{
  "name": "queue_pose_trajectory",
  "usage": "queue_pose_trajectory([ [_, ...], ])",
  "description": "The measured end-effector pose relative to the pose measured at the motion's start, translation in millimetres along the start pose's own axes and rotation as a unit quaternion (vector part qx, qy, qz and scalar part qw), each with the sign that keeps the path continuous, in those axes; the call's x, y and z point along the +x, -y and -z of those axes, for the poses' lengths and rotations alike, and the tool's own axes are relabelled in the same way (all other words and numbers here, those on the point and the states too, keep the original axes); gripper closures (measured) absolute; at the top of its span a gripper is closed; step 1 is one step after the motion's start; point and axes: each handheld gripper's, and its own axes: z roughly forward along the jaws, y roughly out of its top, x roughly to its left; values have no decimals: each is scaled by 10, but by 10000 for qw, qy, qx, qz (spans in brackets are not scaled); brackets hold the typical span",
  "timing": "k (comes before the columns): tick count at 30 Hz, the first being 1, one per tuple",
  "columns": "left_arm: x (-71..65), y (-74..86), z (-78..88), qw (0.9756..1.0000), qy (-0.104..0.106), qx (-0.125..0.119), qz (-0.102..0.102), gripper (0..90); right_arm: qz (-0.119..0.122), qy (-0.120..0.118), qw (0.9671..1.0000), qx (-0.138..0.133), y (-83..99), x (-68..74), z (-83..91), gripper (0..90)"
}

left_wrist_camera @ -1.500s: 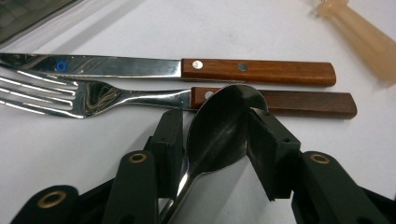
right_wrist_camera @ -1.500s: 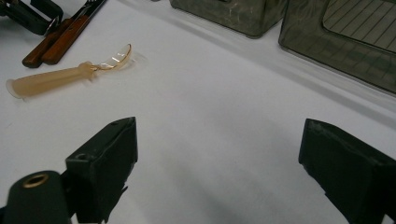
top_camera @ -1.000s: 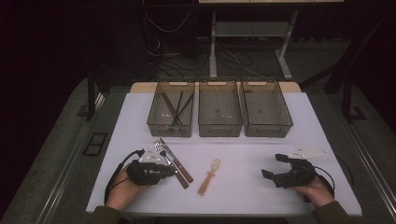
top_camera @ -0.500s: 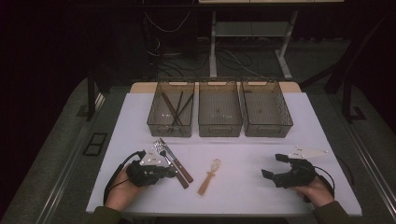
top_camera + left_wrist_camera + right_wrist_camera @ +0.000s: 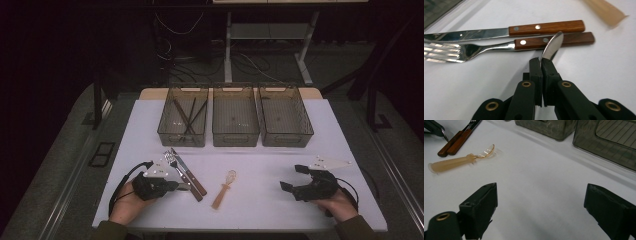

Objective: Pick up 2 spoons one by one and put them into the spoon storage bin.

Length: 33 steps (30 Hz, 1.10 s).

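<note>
My left gripper [image 5: 541, 62] lies low over the white table [image 5: 260, 165], and its jaws have just been closing. It is shut on a thin shiny metal utensil end [image 5: 552, 45] that sticks out past the tips. Just beyond lie a wooden-handled knife [image 5: 524, 29] and fork [image 5: 499, 46], side by side. From above, the left gripper [image 5: 176, 186] sits beside the fork [image 5: 182, 176] and knife [image 5: 192, 176]. My right gripper [image 5: 541, 202] stands wide open over bare table at the front right [image 5: 291, 178].
A translucent amber plastic spoon [image 5: 224, 189] lies mid-table, also seen from the right gripper view [image 5: 461, 160]. Three clear bins stand at the back: the left bin [image 5: 183, 135] holds dark sticks, beside the middle bin [image 5: 235, 137] and right bin [image 5: 286, 137].
</note>
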Motion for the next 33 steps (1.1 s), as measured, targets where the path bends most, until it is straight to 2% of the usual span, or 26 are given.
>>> queue_pose_trajectory([
  [4, -8, -9, -8, 10000, 74, -31, -51, 887, -5, 5, 10000, -1, 0, -1, 1, 117],
  [7, -15, -18, -10, 9997, 200, -117, 12, 888, 0, 9, 10000, -7, -1, -1, 2, 117],
  [10, -14, -36, 11, 9995, 232, -226, 68, 889, 2, 15, 10000, -16, -1, -1, 4, 117],
  [20, 103, -117, 75, 9988, 34, -362, 340, 889, -23, 15, 10000, -22, -2, 9, 5, 117],
  [21, 107, -131, 79, 9983, 15, -394, 425, 889, -20, 19, 10000, -22, -2, 9, 3, 117],
  [26, 145, -222, 94, 9971, -69, -477, 590, 889, -25, 5, 10000, -15, -2, 11, -4, 117],
  [29, 167, -278, 85, 9963, -107, -543, 658, 889, -20, 6, 10000, -23, -1, 8, -2, 118],
  [33, 169, -367, 66, 9963, -120, -581, 626, 890, -32, 8, 10000, -22, -2, 4, -4, 118],
])
